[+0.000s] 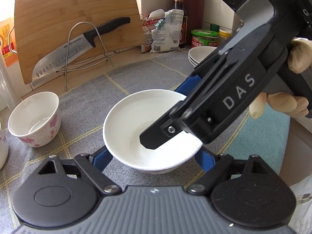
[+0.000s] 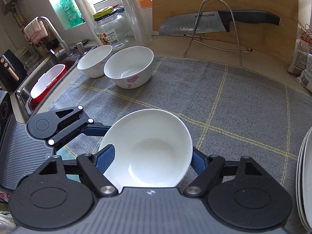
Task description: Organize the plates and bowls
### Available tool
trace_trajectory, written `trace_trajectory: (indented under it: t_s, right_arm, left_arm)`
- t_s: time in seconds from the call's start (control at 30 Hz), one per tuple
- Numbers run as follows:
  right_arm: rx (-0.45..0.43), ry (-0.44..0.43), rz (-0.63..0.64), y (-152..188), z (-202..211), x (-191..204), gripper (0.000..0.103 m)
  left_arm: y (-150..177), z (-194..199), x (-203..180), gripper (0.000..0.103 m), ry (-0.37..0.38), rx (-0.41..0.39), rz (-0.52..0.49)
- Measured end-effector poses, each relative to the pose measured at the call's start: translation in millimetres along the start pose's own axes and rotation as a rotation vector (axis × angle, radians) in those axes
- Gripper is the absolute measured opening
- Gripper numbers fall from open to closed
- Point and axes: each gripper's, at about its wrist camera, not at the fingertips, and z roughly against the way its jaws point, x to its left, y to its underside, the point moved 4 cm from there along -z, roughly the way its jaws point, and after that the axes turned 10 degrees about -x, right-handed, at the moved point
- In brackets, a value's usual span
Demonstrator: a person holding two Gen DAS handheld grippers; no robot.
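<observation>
A white bowl (image 1: 136, 130) (image 2: 150, 148) sits low over the grey checked cloth (image 2: 234, 101). My left gripper (image 1: 154, 156) spans it, blue fingers (image 1: 101, 159) outside its walls. My right gripper (image 2: 150, 159) straddles the same bowl: its left blue finger (image 2: 106, 159) lies inside the rim and its right finger (image 2: 198, 160) lies outside. Whether either one presses the bowl I cannot tell. In the left wrist view the right gripper's body (image 1: 224, 101) hangs over the bowl. Two flowered bowls (image 2: 129, 68) (image 2: 95, 60) stand far left. A plate stack (image 1: 200, 55) (image 2: 305, 175) stands at the right.
A bamboo cutting board (image 1: 78, 19) leans at the back with a knife (image 2: 214, 22) on a wire rack (image 2: 214, 29). A sink (image 2: 48, 78) with a red tub lies left of the cloth. Bottles, jars and packets (image 1: 167, 31) crowd the back wall.
</observation>
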Motion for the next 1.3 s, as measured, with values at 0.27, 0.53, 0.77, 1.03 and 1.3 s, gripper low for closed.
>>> trace_trajectory:
  t_s: [0.27, 0.53, 0.77, 1.03, 1.3]
  right_arm:
    - [0.009, -0.004, -0.005, 3, -3, -2, 0.086]
    - [0.010, 0.001, -0.011, 4, -4, -3, 0.086]
    - [0.009, 0.004, -0.018, 3, -6, -2, 0.097]
    - [-0.009, 0.016, 0.000, -2, -2, -1, 0.103]
    - [-0.023, 0.009, 0.049, -13, 0, 8, 0.103]
  left_arm:
    - [2, -4, 2, 0.090, 0.003, 0.009, 0.006]
    - [1, -5, 1, 0.090, 0.003, 0.005, 0.000]
    - [2, -5, 1, 0.092, -0.003, 0.008, -0.008]
    - [7, 7, 8, 0.097, -0.006, 0.000, 0.044]
    - [19, 27, 18, 0.098, -0.052, 0.017, 0.064]
